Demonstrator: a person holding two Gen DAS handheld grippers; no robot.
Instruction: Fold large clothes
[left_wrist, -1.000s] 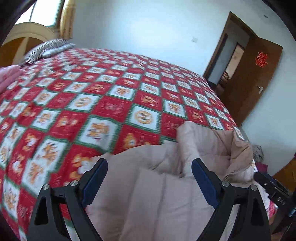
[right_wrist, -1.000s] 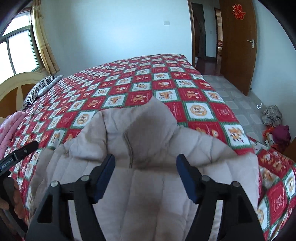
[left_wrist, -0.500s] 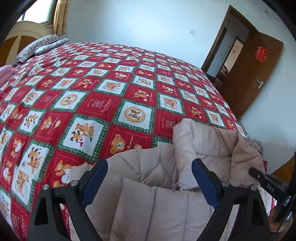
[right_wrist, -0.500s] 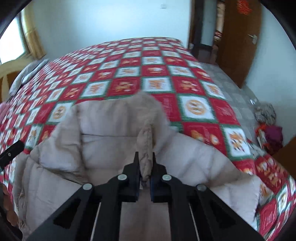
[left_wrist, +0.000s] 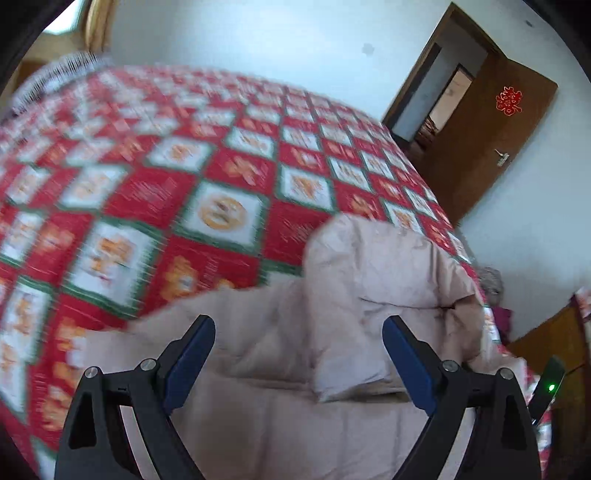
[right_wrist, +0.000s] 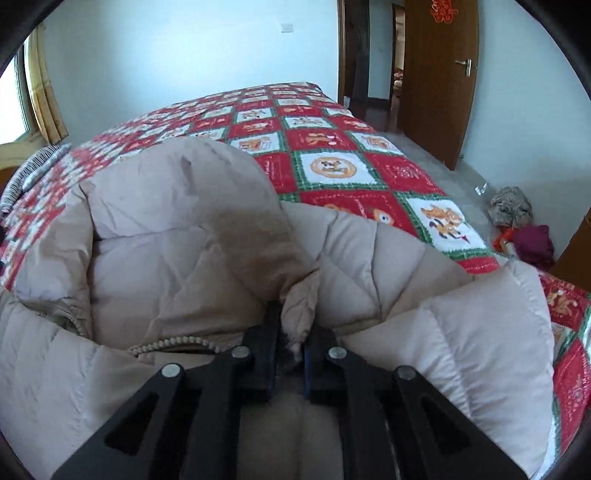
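A large beige padded jacket (left_wrist: 369, 266) lies on the near end of a bed with a red, white and green patchwork cover (left_wrist: 221, 206). My left gripper (left_wrist: 299, 332) hangs open just above the jacket's quilted body, and nothing sits between its blue pads. In the right wrist view the jacket (right_wrist: 166, 251) fills the foreground, with its hood bunched up ahead. My right gripper (right_wrist: 291, 317) pinches a small fold of hood fabric between its pads; its jaws are opening slightly, with the fold still between them.
A brown door (left_wrist: 491, 147) stands open at the right beside a doorway. On the floor past the bed's right edge lies a small heap of clothes (right_wrist: 517, 221). A striped pillow (right_wrist: 29, 173) rests at the far left. The bedspread (right_wrist: 332, 170) stretches beyond the jacket.
My right gripper went from wide open to pinched on a fold of the hood, then sank closer to the jacket. The left gripper stayed open and moved lower over the jacket.
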